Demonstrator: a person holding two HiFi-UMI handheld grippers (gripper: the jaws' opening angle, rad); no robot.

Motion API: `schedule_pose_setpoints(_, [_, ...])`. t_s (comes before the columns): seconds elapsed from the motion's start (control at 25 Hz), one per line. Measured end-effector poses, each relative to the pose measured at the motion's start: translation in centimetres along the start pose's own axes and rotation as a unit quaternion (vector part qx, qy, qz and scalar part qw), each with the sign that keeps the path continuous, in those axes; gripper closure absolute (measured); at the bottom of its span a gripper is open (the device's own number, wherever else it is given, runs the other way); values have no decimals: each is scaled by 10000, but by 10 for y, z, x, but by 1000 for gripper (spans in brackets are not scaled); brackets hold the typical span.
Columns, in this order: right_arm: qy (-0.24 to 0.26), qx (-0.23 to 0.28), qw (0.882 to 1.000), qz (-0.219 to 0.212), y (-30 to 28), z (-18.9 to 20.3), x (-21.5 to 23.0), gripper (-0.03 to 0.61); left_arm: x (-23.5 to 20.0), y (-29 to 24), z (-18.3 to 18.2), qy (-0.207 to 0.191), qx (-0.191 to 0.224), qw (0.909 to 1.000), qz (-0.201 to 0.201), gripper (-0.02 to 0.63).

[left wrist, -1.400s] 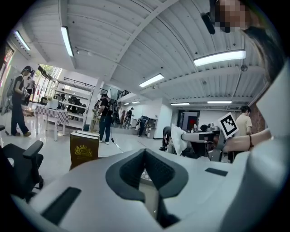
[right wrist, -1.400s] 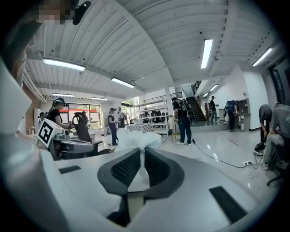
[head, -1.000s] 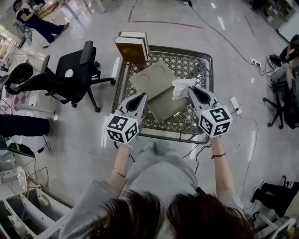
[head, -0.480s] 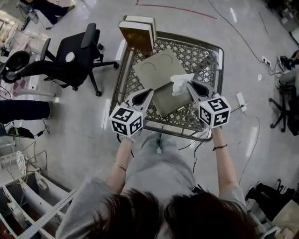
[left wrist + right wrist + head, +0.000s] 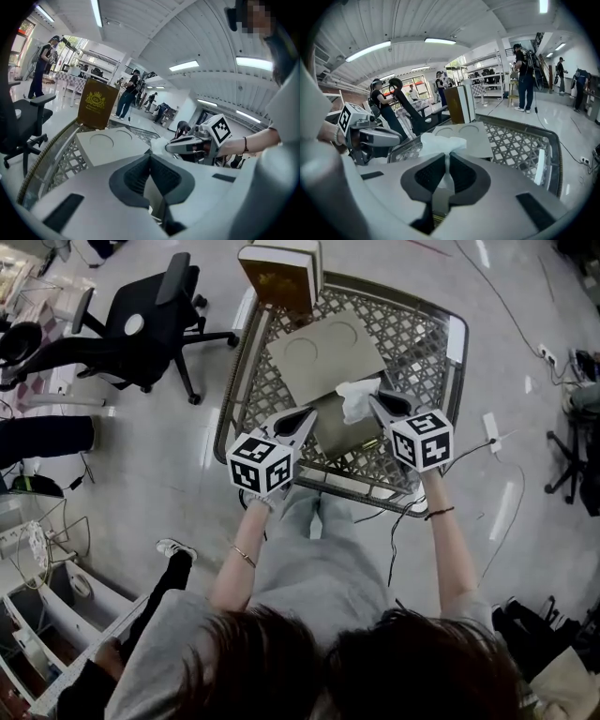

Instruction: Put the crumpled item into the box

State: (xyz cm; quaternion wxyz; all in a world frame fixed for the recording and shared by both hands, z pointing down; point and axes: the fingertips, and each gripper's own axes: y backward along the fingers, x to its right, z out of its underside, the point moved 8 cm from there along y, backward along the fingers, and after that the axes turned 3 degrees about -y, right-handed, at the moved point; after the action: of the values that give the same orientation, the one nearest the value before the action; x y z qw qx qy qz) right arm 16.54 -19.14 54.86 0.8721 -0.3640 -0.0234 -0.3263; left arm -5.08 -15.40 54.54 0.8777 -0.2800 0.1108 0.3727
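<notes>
A crumpled white tissue (image 5: 354, 399) (image 5: 440, 140) hangs from my right gripper (image 5: 375, 401) (image 5: 446, 157), whose jaws are shut on its lower part. It is held just above the far edge of an olive-grey box (image 5: 345, 432) lying on the lattice table. My left gripper (image 5: 307, 414) (image 5: 150, 157) is at the box's left edge with its tips together. A strip of olive-grey card shows between its jaws, so it looks shut on the box's edge. In the left gripper view the tissue (image 5: 159, 145) sits just ahead, beside the right gripper (image 5: 192, 145).
A flat grey card tray (image 5: 323, 352) with two round dents lies behind the box on the metal lattice table (image 5: 422, 334). A brown gold-printed carton (image 5: 281, 273) stands at the far left corner. A black office chair (image 5: 141, 324) and floor cables (image 5: 492, 432) flank the table. A shoe (image 5: 173, 547) is at lower left.
The head view has shifted, but both grippers keep their places at the box with the tissue still gripped. A person's leg and shoe have come into view at lower left.
</notes>
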Motion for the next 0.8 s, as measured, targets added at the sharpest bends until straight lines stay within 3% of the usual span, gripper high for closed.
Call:
schedule_pose_setpoints(0.52, [-92,-1264,9918,-187,-54,36,8,531,-7,-16,41,568,-443,9974,86,597])
schedule_pose_setpoints(0.8, [-110,-1814,9833,0,-71,47,12,530,-8,-21,51,744,-561,9956,134,597])
